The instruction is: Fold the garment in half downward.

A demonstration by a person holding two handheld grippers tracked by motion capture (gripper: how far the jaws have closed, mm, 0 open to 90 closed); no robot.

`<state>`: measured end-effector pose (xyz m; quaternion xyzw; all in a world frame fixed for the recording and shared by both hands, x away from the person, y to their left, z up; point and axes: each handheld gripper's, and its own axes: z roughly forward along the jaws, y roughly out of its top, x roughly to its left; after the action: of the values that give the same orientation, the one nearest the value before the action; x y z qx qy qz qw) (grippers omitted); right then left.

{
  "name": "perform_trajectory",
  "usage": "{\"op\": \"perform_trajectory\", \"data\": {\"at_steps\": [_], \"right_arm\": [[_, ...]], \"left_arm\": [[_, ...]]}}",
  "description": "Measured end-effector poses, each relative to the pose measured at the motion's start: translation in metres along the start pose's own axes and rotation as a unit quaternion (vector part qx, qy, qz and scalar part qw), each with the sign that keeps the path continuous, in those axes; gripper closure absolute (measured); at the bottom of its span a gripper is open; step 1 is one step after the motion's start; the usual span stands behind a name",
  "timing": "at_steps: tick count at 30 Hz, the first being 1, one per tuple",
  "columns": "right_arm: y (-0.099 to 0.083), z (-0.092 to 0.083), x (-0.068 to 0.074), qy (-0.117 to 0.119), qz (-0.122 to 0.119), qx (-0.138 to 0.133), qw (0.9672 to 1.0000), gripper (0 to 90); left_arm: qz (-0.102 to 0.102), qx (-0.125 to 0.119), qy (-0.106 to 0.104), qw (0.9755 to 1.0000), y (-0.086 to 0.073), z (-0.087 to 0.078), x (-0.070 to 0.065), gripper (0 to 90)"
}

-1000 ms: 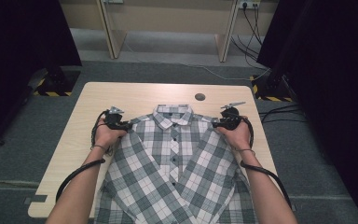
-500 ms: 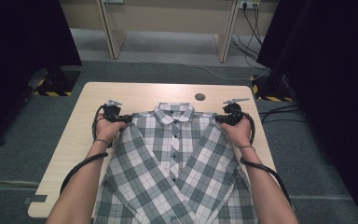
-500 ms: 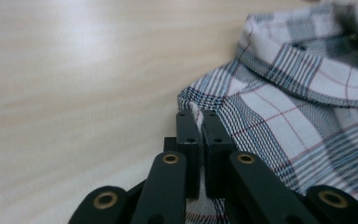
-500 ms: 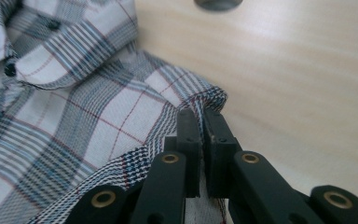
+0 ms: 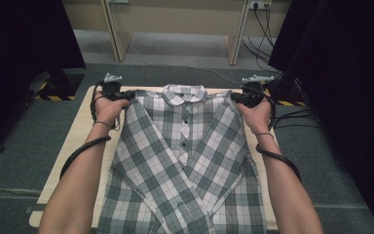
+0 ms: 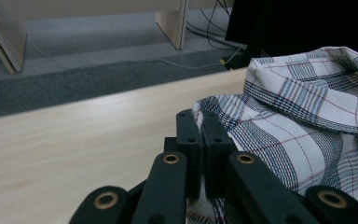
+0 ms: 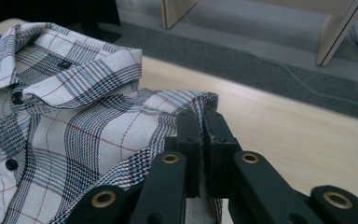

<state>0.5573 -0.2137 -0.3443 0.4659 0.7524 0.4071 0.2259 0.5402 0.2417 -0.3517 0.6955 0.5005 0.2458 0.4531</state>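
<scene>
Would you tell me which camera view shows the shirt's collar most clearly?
The right gripper view: the collar lies close, with its plaid weave, folded edge and a dark button beneath it sharp. The left gripper view catches one collar wing from the side. The high view shows the whole collar centred between the two grippers, but small.

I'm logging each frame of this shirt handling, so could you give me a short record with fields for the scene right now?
item: plaid shirt, buttoned, front up, collar at the far end
surface: wooden table
left gripper: shut on the shirt's shoulder edge
right gripper: shut on the other shoulder edge
shirt state: shoulders held by both grippers, sleeves folded across the front, hem hanging over the near edge
</scene>
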Motion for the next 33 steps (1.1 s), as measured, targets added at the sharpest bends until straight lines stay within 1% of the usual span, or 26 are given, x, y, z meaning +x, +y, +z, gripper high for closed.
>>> {"op": "perform_trajectory", "data": {"at_steps": [3, 9, 13, 16, 24, 33], "right_arm": [[0.017, -0.007, -0.001, -0.004, -0.003, -0.014, 0.9999, 87.1], [0.050, -0.021, 0.001, -0.011, -0.011, -0.041, 0.9990, 87.1], [0.068, -0.030, 0.002, -0.015, -0.017, -0.058, 0.9980, 87.1], [0.078, -0.036, 0.003, -0.018, -0.019, -0.071, 0.9972, 87.1], [0.097, -0.045, 0.002, -0.024, -0.017, -0.090, 0.9955, 87.1], [0.114, -0.052, 0.004, -0.029, -0.020, -0.106, 0.9938, 87.1]], "left_arm": [[-0.005, -0.019, 0.006, 0.9998, 0.017, -0.007, 0.002, 87.1], [0.010, -0.049, 0.016, 0.9986, 0.050, -0.021, 0.000, 87.1], [0.009, -0.069, 0.021, 0.9974, 0.069, -0.030, -0.001, 87.1], [0.013, -0.079, 0.024, 0.9965, 0.080, -0.035, -0.002, 87.2], [0.025, -0.101, 0.029, 0.9942, 0.103, -0.045, -0.006, 87.1], [0.030, -0.113, 0.034, 0.9925, 0.121, -0.053, -0.007, 87.1]]}}
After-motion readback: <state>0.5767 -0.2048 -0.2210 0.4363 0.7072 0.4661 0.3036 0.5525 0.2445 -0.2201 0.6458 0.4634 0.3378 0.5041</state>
